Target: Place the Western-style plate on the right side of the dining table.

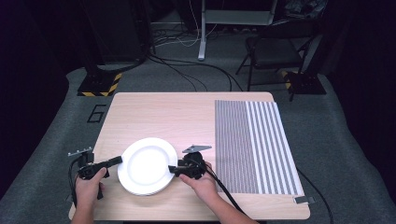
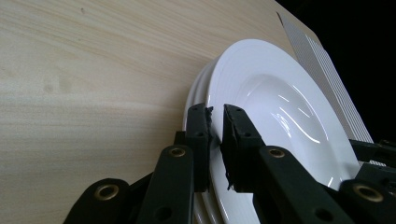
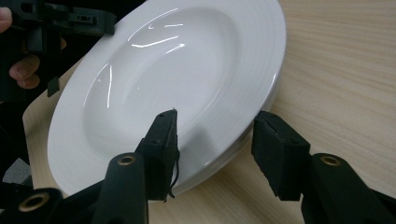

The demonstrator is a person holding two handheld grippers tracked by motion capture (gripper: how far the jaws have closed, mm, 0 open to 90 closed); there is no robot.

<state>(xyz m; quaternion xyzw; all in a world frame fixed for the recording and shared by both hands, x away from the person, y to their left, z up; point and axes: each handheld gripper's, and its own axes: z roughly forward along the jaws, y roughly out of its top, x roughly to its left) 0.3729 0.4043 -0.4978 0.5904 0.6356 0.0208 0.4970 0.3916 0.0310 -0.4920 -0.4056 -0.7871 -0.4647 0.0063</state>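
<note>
Several white plates are lying stacked on the wooden table, between the two tongs. The left gripper is pinching the rim of the top plate with its jaws drawn narrow, apparently to lift that plate off the ones beneath. The right gripper is straddling the opposite rim, one jaw over the plate and one outside it, not yet pressing, seemingly readying a second hold to keep the plate level. The top plate's bowl is holding nothing. A striped mat is lying well beyond the right gripper.
</note>
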